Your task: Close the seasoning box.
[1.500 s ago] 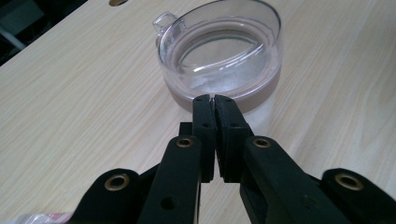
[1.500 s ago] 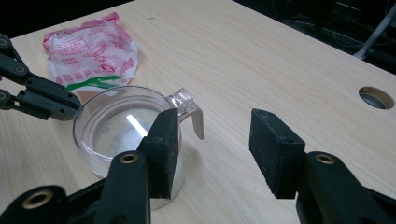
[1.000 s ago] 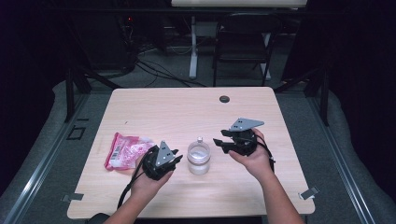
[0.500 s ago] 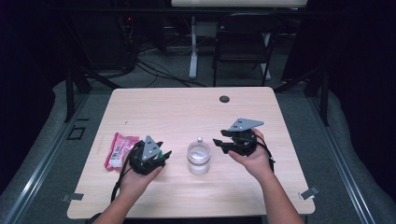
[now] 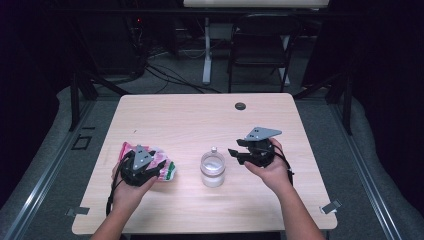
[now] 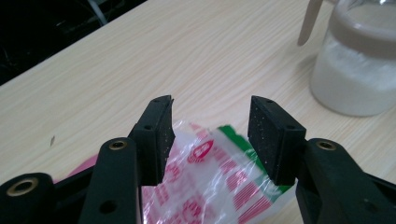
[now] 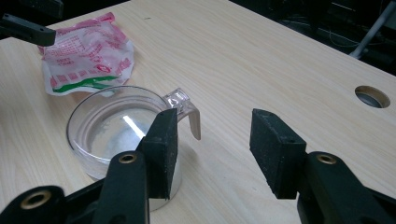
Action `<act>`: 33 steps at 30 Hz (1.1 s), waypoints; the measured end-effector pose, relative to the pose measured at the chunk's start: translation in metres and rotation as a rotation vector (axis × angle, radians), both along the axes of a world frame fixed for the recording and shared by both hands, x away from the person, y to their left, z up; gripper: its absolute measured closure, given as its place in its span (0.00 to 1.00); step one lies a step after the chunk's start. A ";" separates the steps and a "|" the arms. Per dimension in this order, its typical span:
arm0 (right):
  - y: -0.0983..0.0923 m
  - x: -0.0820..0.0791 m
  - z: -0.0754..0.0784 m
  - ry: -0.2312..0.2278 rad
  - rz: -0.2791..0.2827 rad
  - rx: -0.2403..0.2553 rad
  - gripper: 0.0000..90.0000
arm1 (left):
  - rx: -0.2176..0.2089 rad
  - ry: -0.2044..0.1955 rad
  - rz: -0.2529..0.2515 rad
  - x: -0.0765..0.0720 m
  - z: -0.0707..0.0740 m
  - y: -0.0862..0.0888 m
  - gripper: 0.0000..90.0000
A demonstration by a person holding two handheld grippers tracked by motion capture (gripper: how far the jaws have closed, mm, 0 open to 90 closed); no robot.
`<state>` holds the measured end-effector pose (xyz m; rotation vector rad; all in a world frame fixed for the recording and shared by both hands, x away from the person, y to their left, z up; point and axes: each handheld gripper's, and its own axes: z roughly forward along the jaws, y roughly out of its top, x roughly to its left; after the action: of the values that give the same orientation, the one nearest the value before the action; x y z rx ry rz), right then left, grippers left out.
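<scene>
On the table's left side: the left gripper [image 5: 156,172] is hovering over the red-and-white packet [image 6: 215,182].
Left jaws: just been opening, half-spread, gripping nothing.
Right gripper [image 5: 239,153]: gaping, empty, beside the jar [image 5: 212,169].
Technique: lowering squarely, pinching the packet's edge.

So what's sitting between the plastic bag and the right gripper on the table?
The clear jar of white powder stands between the plastic bag and the right gripper, plain in the high view.

Packet [image 5: 159,167] on the bench [image 5: 200,120] at left, jar [image 5: 212,170] just right of it, between both tongs.
</scene>
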<state>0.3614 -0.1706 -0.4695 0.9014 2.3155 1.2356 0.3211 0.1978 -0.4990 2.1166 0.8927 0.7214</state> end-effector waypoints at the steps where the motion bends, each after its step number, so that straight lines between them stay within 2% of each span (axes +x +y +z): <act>1: 0.000 0.000 0.000 0.000 0.000 0.000 0.58 | 0.010 0.010 0.005 -0.001 -0.003 0.005 0.56; 7: -0.001 0.002 -0.001 0.010 -0.023 0.005 0.58 | 0.015 0.015 0.044 -0.006 -0.014 0.024 0.56; 11: -0.004 0.000 -0.005 0.021 -0.041 0.017 0.57 | -0.017 0.013 0.069 -0.004 -0.016 0.032 0.55; 14: -0.007 -0.006 -0.012 0.036 -0.044 -0.012 0.57 | -0.024 0.020 0.081 -0.001 -0.019 0.036 0.55; 17: -0.010 -0.011 -0.018 0.051 -0.055 -0.015 0.57 | -0.019 0.022 0.084 -0.001 -0.020 0.036 0.55; 24: -0.020 -0.029 -0.039 0.085 -0.084 -0.071 0.53 | -0.001 0.034 0.072 0.000 -0.025 0.034 0.54; 30: -0.026 -0.039 -0.056 0.094 -0.111 -0.056 0.53 | 0.001 0.042 0.058 0.002 -0.028 0.031 0.53; 33: -0.027 -0.040 -0.064 0.095 -0.107 -0.067 0.53 | 0.012 0.047 0.053 0.003 -0.030 0.029 0.53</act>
<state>0.3215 -0.1979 -0.5330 1.0667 2.3335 1.0868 0.3242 0.2265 -0.5287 2.1353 0.9746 0.7083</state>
